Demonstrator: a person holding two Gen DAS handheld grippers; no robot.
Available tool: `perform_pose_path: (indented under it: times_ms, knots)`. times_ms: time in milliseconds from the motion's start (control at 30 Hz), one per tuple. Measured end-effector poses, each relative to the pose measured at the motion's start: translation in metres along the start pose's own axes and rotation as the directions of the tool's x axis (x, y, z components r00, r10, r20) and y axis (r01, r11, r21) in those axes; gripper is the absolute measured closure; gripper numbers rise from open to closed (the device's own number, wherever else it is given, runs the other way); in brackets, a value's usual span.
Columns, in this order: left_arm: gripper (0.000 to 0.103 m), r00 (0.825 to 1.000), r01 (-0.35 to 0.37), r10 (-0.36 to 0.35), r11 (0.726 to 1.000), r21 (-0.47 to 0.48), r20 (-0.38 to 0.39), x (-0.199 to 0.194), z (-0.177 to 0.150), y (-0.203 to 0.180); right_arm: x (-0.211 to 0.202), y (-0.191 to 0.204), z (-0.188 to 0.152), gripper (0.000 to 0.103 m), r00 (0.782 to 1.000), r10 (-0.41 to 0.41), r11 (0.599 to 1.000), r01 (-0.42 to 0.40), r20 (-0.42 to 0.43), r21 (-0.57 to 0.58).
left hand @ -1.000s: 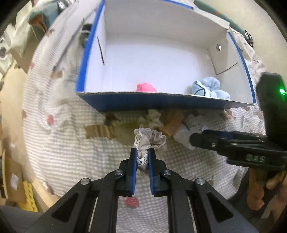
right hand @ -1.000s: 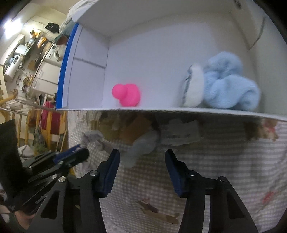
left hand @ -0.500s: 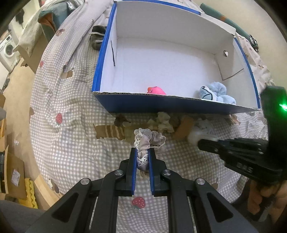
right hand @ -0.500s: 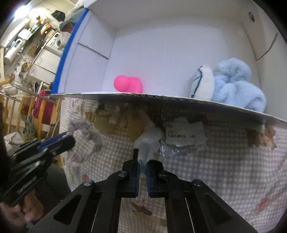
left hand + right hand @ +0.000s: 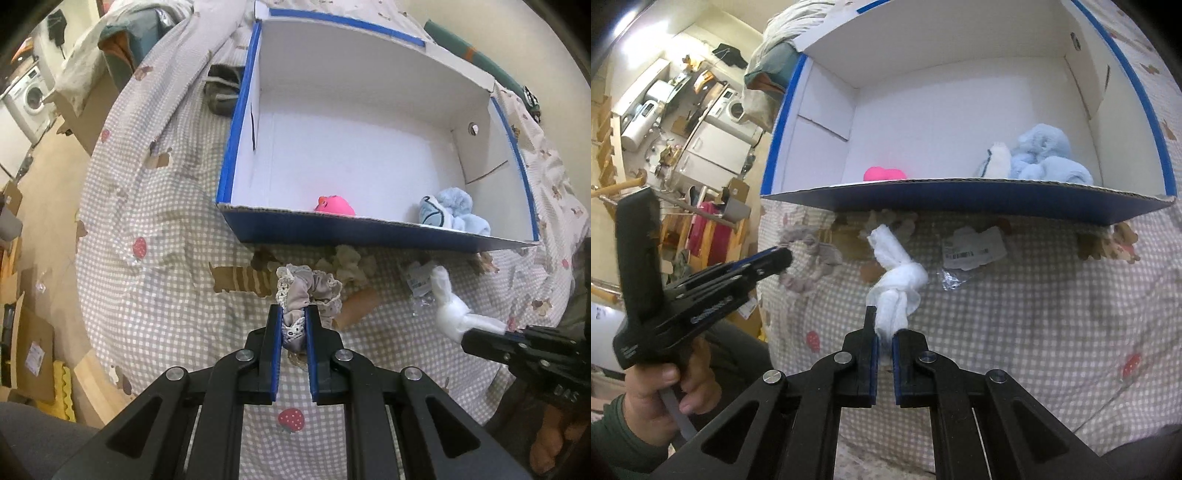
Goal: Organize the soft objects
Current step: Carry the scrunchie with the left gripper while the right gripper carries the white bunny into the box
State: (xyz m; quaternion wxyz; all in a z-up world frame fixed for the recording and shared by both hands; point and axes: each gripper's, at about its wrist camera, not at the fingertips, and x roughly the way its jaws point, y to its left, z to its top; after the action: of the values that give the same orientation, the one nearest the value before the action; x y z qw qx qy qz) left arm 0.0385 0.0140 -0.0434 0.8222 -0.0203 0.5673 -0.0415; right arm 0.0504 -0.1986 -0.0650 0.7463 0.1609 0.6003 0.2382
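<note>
Scrunchie (image 5: 308,291) clamped in left gripper (image 5: 293,330), held over the bed (image 5: 155,236) just short of the box (image 5: 369,236). Best lifted clear of the box's near wall, then released inside, away from pink toy (image 5: 334,205) and blue plush (image 5: 452,212).

White cloth (image 5: 895,284) clamped in right gripper (image 5: 884,334), likewise before the box; wrapper (image 5: 973,247) lying beyond, under the near wall.

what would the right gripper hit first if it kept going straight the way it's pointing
Probably the checked bedcover just short of the box. The right gripper, shut on the knotted white cloth, points down at it, and the blue box's near wall lies just beyond. Depth is unclear through the fisheye.
</note>
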Motion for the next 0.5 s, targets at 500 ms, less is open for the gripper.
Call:
perform_pose_path:
  times_ms: [500]
  knots:
    - [0.092,0.975,-0.076,0.065,0.996,0.042,0.212,-0.07,0.023,-0.008,-0.04,0.013,0.008,0.095,0.996,0.036,0.998,-0.031,0.086,-0.057]
